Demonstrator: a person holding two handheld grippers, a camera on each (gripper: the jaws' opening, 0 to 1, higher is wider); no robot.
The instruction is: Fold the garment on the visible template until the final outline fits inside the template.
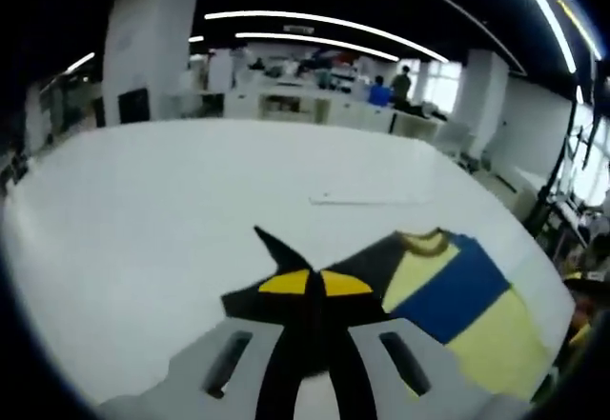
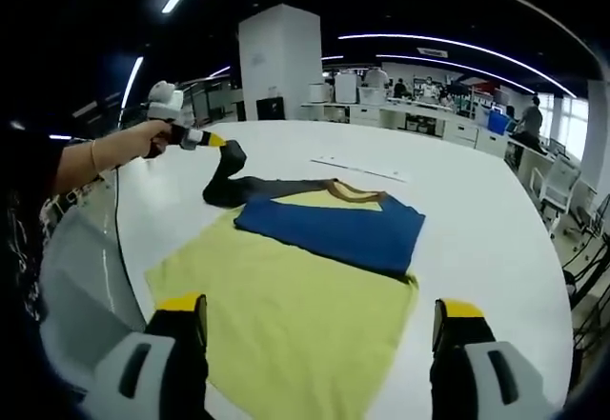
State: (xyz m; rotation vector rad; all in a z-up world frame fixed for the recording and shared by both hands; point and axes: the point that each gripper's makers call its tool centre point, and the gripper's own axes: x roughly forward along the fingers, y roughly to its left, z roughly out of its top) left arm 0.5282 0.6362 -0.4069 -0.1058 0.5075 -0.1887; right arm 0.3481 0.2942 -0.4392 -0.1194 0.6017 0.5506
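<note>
- The garment (image 2: 315,277) is seen spread on the white surface (image 2: 477,210) in the right gripper view: a yellow body nearest the camera, a blue band across the chest, and a brownish collar at the far end.
- A black sleeve (image 2: 229,184) is drawn out from the garment's far-left corner and lifted off the surface, its end pinched in the left tongs (image 2: 217,141), which are held by a person's hand (image 2: 157,137).
- In the left gripper view the left tongs (image 1: 315,282) are seen closed, yellow tips together, with the black sleeve (image 1: 286,287) clamped between them (a pointed flap of it sticks out beyond the tips).
- In the same view the garment (image 1: 467,306) lies to the right of the tongs, yellow and blue panels flat on the surface (image 1: 191,201).
- The right tongs (image 2: 319,310) are held wide open over the near edge of the yellow cloth, with nothing gripped; whether the tips touch the cloth cannot be told.
- A thin pale strip (image 2: 357,168) is seen lying on the surface just beyond the collar, apart from the garment.
- Desks, a white pillar (image 2: 276,58) and people are seen in the background beyond the surface.
</note>
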